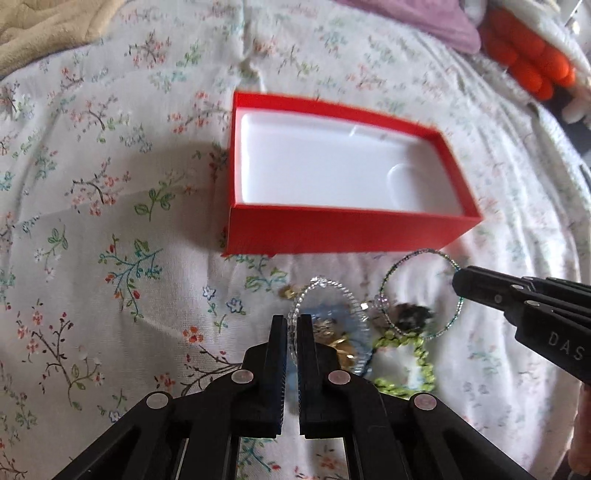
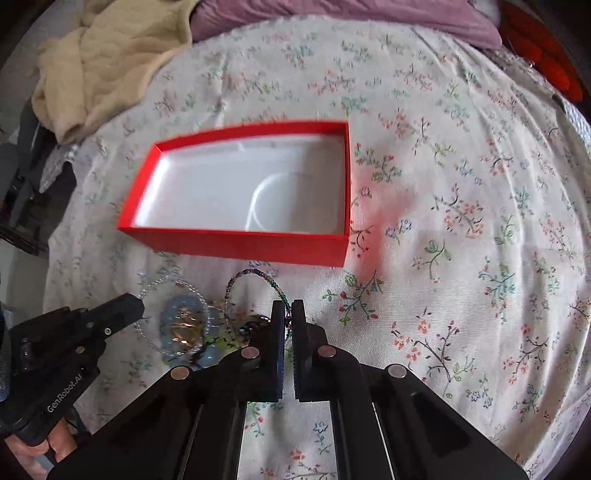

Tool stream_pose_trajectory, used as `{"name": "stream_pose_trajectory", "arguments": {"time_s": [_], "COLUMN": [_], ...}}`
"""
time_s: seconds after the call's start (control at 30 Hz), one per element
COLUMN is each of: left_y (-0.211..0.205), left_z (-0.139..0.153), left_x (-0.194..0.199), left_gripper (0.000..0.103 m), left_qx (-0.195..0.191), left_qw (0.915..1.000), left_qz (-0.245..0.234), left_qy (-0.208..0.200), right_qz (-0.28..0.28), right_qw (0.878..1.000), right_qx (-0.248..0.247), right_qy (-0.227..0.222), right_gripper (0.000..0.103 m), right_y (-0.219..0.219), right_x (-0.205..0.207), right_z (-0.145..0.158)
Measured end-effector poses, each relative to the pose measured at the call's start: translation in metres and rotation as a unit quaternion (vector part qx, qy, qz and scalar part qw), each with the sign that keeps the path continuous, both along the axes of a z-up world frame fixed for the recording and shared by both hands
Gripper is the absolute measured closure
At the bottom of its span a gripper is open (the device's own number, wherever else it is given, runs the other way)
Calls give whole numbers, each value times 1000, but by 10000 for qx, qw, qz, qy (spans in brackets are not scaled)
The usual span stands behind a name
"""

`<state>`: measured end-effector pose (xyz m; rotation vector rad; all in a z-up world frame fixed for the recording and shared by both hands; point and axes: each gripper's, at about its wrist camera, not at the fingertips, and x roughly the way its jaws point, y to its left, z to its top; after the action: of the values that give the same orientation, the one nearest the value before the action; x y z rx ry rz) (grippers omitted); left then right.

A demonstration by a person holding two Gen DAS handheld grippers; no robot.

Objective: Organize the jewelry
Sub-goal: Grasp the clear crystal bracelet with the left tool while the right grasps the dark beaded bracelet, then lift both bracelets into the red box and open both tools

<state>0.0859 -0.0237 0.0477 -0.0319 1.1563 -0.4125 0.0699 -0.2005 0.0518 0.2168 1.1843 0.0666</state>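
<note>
My left gripper (image 1: pixel 294 325) was pinched shut on the clear bead bracelet (image 1: pixel 325 295), my right gripper (image 2: pixel 288 314) on the dark bead bracelet (image 2: pixel 255 280), both just above the jewelry pile (image 1: pixel 399 350) on the bed (image 1: pixel 110 184). Pickup seemed in hand; next I needed to carry them over the red box (image 1: pixel 332 232) and release.

Place: a bedroom at home
Evidence: floral bedsheet (image 2: pixel 461 166), cream quilted blanket (image 2: pixel 110 55) upper left, purple pillow (image 2: pixel 332 18) along top
</note>
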Motion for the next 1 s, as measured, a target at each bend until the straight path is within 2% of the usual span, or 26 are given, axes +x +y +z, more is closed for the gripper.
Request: {"name": "stream_pose_trajectory", "arguments": {"time_s": [0.2, 0.43, 0.6, 0.83, 1.0], "left_y": [0, -4, -7, -15, -14], "left_z": [26, 50, 65, 68, 50], "left_x": [-10, -4, 9, 35, 56], "left_gripper": [103, 103, 103, 103, 103], "left_qx": [-231, -609, -1080, -1692, -1798], "left_qw": [9993, 9962, 9906, 9813, 9788], "left_qz": [-46, 3, 137, 262, 519], "left_qy": [-285, -627, -825, -885, -834], "right_qz": [9, -71, -260, -630, -764], "right_qw": [9992, 9977, 9966, 9937, 9925], "right_qx": [180, 250, 337, 455, 502], "right_qy": [-349, -630, -709, -811, -809], "right_gripper": [100, 100, 100, 100, 100], "right_y": [0, 2, -8, -27, -34], "right_x": [-12, -11, -2, 19, 33], "right_z": [27, 50, 55, 54, 44]}}
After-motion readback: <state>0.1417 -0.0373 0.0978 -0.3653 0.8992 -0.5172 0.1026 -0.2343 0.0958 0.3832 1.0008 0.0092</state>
